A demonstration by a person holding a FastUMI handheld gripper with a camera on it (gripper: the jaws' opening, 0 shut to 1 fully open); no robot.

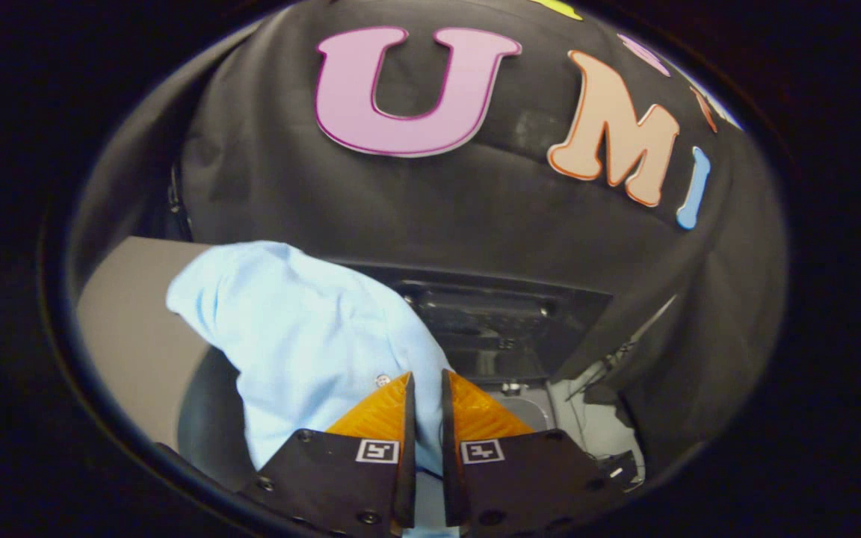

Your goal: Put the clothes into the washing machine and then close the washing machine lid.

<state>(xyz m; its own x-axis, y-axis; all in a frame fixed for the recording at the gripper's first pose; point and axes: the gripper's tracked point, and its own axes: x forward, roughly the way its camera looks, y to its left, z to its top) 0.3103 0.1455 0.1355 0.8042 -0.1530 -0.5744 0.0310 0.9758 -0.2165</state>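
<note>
Both jaws pinch a shirt (303, 329), hem hidden.

Light-blue shirt (303, 336) fills the way ahead-left of the pinching fingers (389, 400); washer opening (509, 407) ahead-right lies clear.

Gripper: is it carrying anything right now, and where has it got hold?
The gripper is shut on the light blue garment, pinching a fold of cloth near a small button; the rest drapes ahead of the fingers.

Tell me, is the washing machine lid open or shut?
Open. The dark lid stands up beyond the gripper, which is shut on the blue shirt.
</note>
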